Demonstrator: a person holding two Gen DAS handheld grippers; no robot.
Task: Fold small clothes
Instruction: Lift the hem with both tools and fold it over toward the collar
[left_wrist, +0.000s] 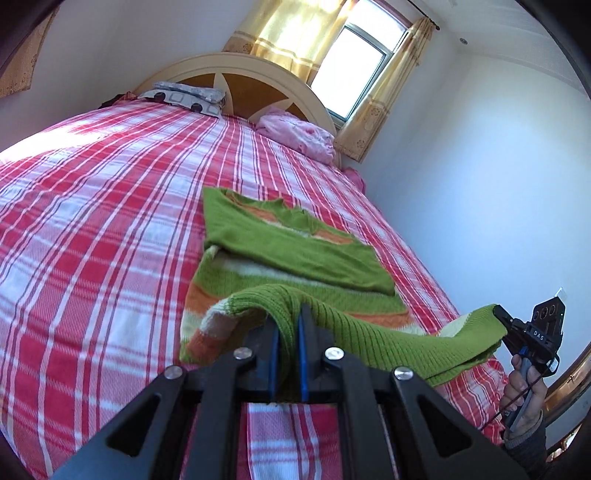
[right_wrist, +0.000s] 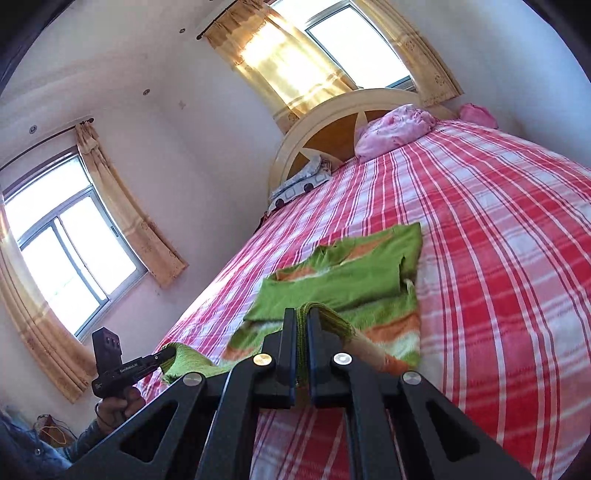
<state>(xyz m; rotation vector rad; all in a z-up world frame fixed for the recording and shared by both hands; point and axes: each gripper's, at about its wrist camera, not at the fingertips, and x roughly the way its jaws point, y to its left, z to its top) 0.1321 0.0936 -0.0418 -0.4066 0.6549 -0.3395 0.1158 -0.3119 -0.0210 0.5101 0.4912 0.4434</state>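
A small green knit sweater (left_wrist: 295, 254) with orange and white stripes lies on the red plaid bed (left_wrist: 110, 221), its sleeves folded in over the body. My left gripper (left_wrist: 289, 321) is shut on its ribbed bottom hem and lifts it off the bed. My right gripper (left_wrist: 496, 312) shows at the far right, shut on the hem's other corner. In the right wrist view my right gripper (right_wrist: 303, 317) is shut on the hem of the sweater (right_wrist: 351, 280), and my left gripper (right_wrist: 168, 354) shows at lower left, shut on the hem's other end.
A pink pillow (left_wrist: 295, 133) and a grey patterned pillow (left_wrist: 184, 96) lie at the cream headboard (left_wrist: 240, 70). A white wall (left_wrist: 480, 184) runs close along the bed's right side. Curtained windows (right_wrist: 74, 243) are behind and to the left.
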